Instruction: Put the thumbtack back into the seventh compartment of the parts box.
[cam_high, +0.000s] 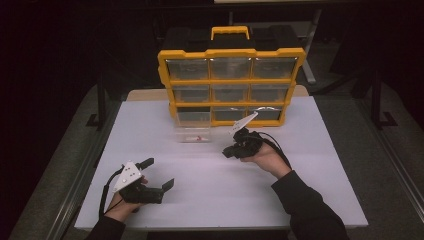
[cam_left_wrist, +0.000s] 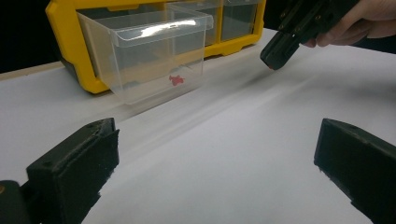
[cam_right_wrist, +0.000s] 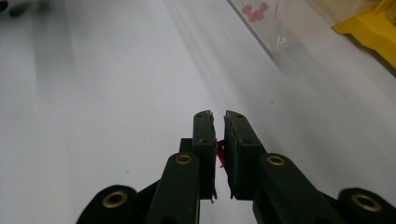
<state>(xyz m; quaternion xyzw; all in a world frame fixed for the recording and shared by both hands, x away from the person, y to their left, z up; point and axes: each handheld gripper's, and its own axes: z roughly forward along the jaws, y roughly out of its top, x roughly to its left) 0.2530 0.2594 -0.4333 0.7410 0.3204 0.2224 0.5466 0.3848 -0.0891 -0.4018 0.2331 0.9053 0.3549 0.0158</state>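
Small red piece (cam_right_wrist: 221, 154) pinched between right tool's (cam_right_wrist: 218, 122) jaws.

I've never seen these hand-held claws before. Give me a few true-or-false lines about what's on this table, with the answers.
1. The left gripper has its jaws spread wide. True.
2. The right gripper is wide open and empty. False: its jaws are nearly closed on a small red piece.
3. The clear drawer sits pulled out in front of the yellow organizer. True.
4. The drawer is completely empty. False: a little red item lies inside.
5. The organizer lies flat on the white table. False: it stands upright, handle on top.
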